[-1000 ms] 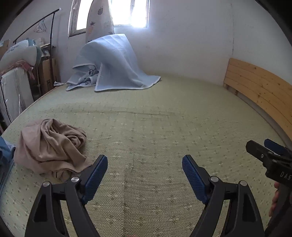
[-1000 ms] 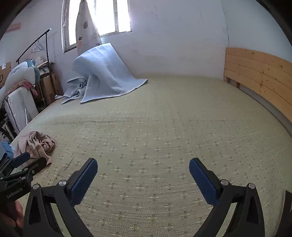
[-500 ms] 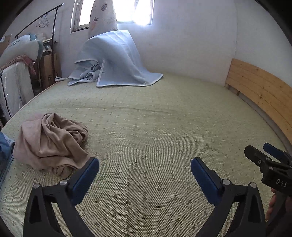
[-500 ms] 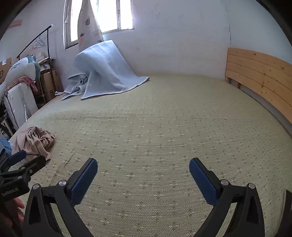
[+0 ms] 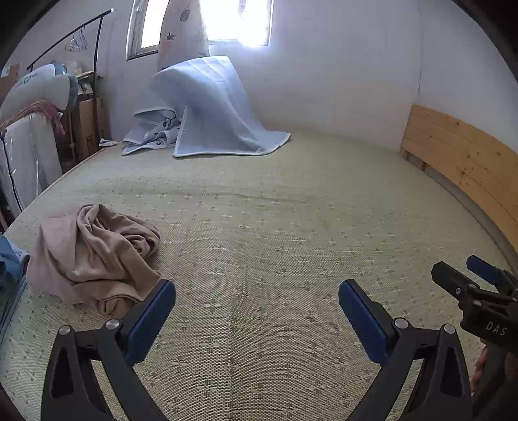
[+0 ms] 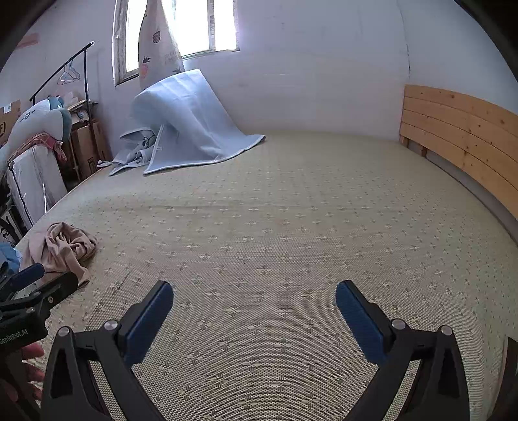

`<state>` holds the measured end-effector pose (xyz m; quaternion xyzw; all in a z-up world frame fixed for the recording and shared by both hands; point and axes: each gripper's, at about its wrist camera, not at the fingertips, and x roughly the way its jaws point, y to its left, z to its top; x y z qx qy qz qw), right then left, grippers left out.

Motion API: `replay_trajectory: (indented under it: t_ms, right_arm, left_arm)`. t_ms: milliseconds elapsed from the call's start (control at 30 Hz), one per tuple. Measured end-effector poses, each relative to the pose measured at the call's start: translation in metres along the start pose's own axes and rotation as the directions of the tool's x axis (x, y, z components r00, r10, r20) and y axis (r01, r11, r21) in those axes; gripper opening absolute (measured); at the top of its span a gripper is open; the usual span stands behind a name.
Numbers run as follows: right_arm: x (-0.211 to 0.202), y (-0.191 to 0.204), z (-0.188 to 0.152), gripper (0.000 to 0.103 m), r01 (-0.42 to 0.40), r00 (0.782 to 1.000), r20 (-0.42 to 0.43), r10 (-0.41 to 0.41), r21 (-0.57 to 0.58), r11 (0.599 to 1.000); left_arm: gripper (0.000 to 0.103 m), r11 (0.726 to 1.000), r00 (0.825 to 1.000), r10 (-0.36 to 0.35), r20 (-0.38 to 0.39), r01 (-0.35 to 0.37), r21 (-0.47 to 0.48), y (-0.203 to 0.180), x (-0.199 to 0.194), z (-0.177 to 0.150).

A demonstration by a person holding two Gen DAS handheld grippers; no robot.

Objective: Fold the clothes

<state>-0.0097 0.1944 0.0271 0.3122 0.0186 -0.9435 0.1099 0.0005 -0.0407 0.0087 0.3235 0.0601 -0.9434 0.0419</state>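
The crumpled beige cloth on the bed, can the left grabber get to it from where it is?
Probably yes. The beige cloth lies just beyond the left gripper, off to its left side, with only bare bed mat around it. The jaws stand wide open with nothing between them, so nothing blocks the way.

— Where does the crumpled beige garment point(image 5: 90, 256) lie?
— Left of centre in the left wrist view, on the woven green mat point(image 5: 275, 233), just above the left gripper point(image 5: 257, 315).
— And behind it?
— The draped pale blue blanket point(image 5: 207, 110) sits at the mat's far edge, upper centre-left, below the bright window point(image 5: 239, 19).
— The right side?
— The slatted wooden headboard point(image 5: 466, 162) runs along the right edge; the right gripper point(image 6: 254, 315) shows at lower centre of its own view.
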Motion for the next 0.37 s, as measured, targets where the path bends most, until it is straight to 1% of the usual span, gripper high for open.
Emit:
replay_trajectory:
  t_ms: [167,367]
  right_arm:
    - [-0.0012,0.0000,-0.0009,0.103,0.001,1.000,0.001,-0.001,-0.001,1.000]
    - [-0.0018,-0.0003,-0.0012,0.103,0.001,1.000,0.004,-0.001,-0.001,1.000]
  left_arm:
    - [0.103,1.000,1.000,-0.014,0.012,0.014,-0.004,0.0006,-0.0033,0.0007]
    - [0.103,1.000,1.000,-0.005,0.013,0.006,-0.007,0.0005,-0.0029,0.0012]
